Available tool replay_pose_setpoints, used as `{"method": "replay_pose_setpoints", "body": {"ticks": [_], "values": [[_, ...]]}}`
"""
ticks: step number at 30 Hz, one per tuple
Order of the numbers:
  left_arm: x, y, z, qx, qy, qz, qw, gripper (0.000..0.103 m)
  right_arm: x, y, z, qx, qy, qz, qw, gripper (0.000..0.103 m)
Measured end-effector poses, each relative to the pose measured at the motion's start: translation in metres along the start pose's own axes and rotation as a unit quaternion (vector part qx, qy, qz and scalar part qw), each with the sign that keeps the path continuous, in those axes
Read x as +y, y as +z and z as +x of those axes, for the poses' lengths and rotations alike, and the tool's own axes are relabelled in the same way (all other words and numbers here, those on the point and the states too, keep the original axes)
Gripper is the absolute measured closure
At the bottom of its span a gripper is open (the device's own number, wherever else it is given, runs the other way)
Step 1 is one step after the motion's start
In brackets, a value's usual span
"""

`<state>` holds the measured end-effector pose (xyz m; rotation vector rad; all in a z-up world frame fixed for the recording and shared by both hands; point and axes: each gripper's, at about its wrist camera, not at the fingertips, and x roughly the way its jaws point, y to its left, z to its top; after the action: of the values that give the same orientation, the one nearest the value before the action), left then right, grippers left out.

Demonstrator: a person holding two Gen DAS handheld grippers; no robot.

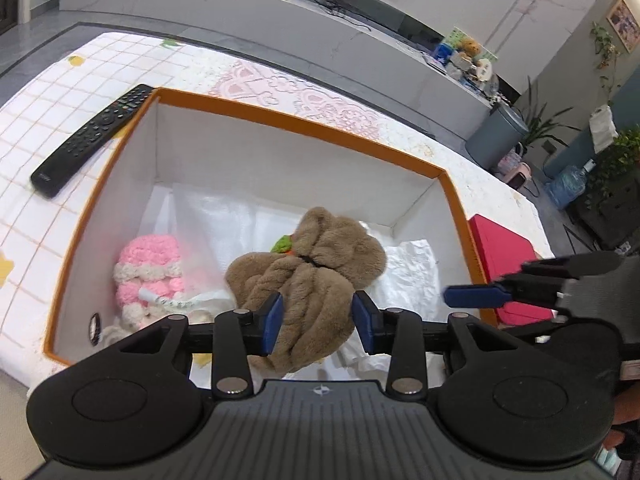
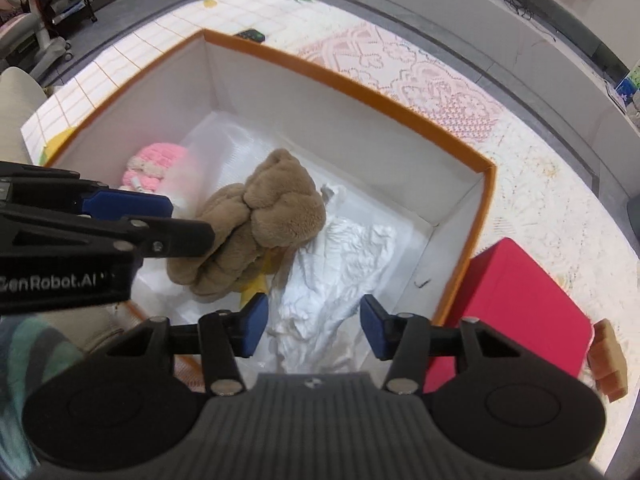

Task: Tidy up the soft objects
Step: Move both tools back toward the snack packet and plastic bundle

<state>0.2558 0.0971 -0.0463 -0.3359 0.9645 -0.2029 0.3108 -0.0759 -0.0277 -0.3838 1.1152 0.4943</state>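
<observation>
An orange-rimmed box (image 1: 280, 118) (image 2: 360, 84) with white walls stands on a patterned cloth. Inside lie a brown plush toy (image 1: 308, 264) (image 2: 260, 224), a pink and white crochet piece (image 1: 148, 272) (image 2: 156, 164) at the left, and crumpled white paper (image 1: 408, 272) (image 2: 340, 264). My left gripper (image 1: 318, 320) hangs open over the near end of the plush, its pads apart from the fur. Open over the white paper is my right gripper (image 2: 314, 330), with nothing between its pads. Each gripper also shows at the edge of the other's view.
A black remote (image 1: 92, 140) lies on the cloth left of the box. A red flat box (image 1: 508, 268) (image 2: 516, 308) sits against the box's right wall, with a small wooden block (image 2: 608, 360) beside it. A long grey counter (image 1: 280, 20) runs behind.
</observation>
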Motion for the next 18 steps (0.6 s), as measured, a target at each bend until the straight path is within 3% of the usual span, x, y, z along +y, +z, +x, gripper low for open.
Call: {"method": "replay_pose_setpoints", "body": {"ticks": [7, 14, 18], "values": [[0.003, -0.001, 0.033, 0.038, -0.004, -0.018, 0.9991, 0.074, 0.0, -0.006, -0.006, 0.003, 0.007, 0.011, 1.0, 0.086], [-0.013, -0.003, 0.052, 0.057, -0.029, -0.005, 0.998, 0.075, -0.006, -0.012, 0.005, 0.013, 0.012, 0.023, 1.0, 0.09], [-0.016, -0.004, 0.046, 0.053, -0.036, 0.007, 0.9979, 0.069, -0.007, -0.014, 0.004, 0.009, 0.013, 0.028, 0.999, 0.09]]}}
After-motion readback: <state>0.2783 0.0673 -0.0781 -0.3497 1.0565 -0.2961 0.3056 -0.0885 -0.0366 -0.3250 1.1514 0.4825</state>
